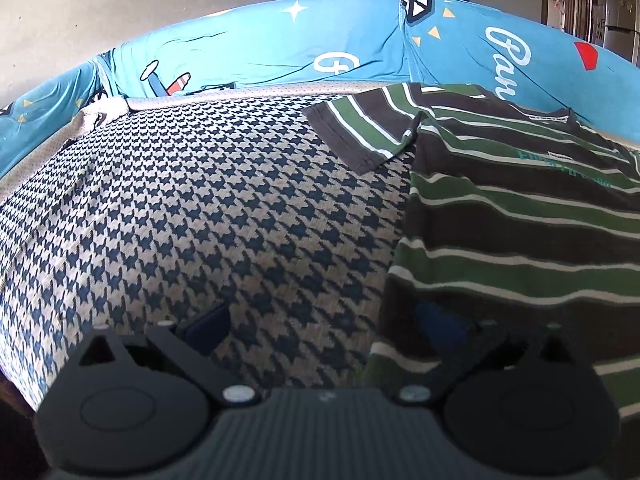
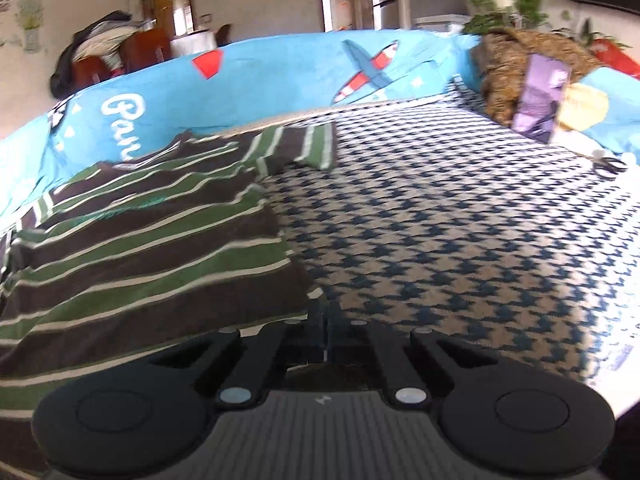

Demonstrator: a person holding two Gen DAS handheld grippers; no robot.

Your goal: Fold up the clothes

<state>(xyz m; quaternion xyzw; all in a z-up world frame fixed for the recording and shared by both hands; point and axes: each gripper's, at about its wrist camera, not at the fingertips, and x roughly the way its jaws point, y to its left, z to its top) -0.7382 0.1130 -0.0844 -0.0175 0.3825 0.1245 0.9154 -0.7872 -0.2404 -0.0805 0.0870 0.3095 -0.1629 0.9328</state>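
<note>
Folding is only just being started: the striped shirt is lying flat on the checked cover. Its bottom corner is being pinched by the closed right gripper. The left gripper is being held wide open at the other edge.

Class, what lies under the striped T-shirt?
The striped T-shirt lies on the houndstooth cover. Whatever else might lie beneath is hidden by the cloth.

White script lettering runs across the blue cover at the far side, reading "Par" on the right of the left wrist view before the striped shirt cuts it off. The right wrist view shows the same "Par" at far left. Teal print sits on the shirt's chest, too blurred to read. A small neck label is illegible too.
</note>
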